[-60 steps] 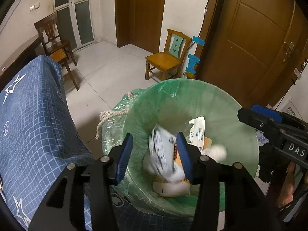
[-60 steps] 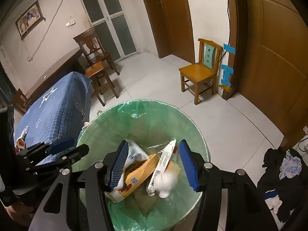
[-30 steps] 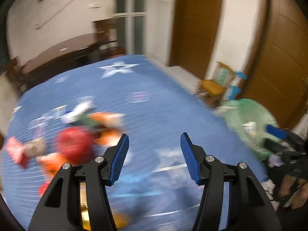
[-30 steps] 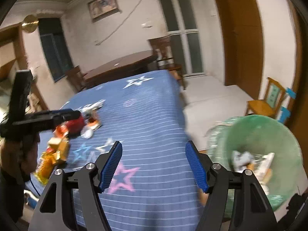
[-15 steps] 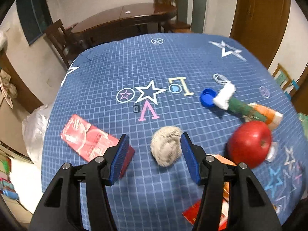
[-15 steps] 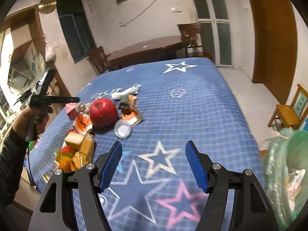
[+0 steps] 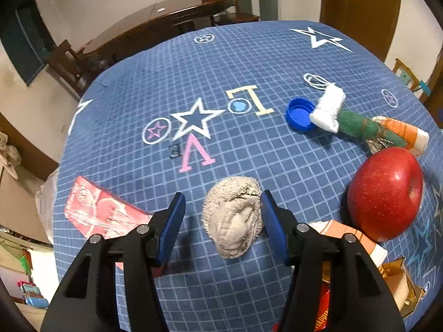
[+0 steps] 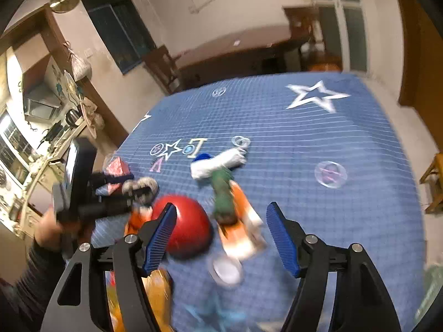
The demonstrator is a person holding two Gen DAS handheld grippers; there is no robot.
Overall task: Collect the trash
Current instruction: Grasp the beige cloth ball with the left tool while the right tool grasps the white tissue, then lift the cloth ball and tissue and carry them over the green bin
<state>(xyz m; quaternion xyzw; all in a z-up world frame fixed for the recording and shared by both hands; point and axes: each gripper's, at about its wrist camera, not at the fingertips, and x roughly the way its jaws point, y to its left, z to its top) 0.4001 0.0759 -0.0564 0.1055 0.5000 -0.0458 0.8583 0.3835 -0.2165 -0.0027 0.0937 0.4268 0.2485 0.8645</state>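
Trash lies on a blue star-print tablecloth (image 7: 249,55). My left gripper (image 7: 223,218) is open and straddles a beige crumpled cloth ball (image 7: 232,218); its right finger is close against the ball, with a gap on the left. A red apple (image 7: 384,193), blue cap (image 7: 300,113), white wad (image 7: 328,108), green roll (image 7: 360,128) and red packet (image 7: 97,210) lie around. In the blurred right wrist view, my right gripper (image 8: 221,229) hovers with its jaws closing over an orange-and-white wrapper (image 8: 238,235) beside the apple (image 8: 185,227); the pads touch nothing.
Orange and gold packaging (image 7: 398,285) lies at the near right. A clear lid (image 8: 225,271) sits below the wrapper. The person's hand holds the left gripper (image 8: 133,193) at the left. A dark wooden table (image 7: 166,19) and chairs stand behind. The green bin liner (image 8: 432,290) shows at the right edge.
Both grippers swung away from the green bin to the table. The left one settled down around the beige cloth ball. The right one moved in over the apple and the wrapper.
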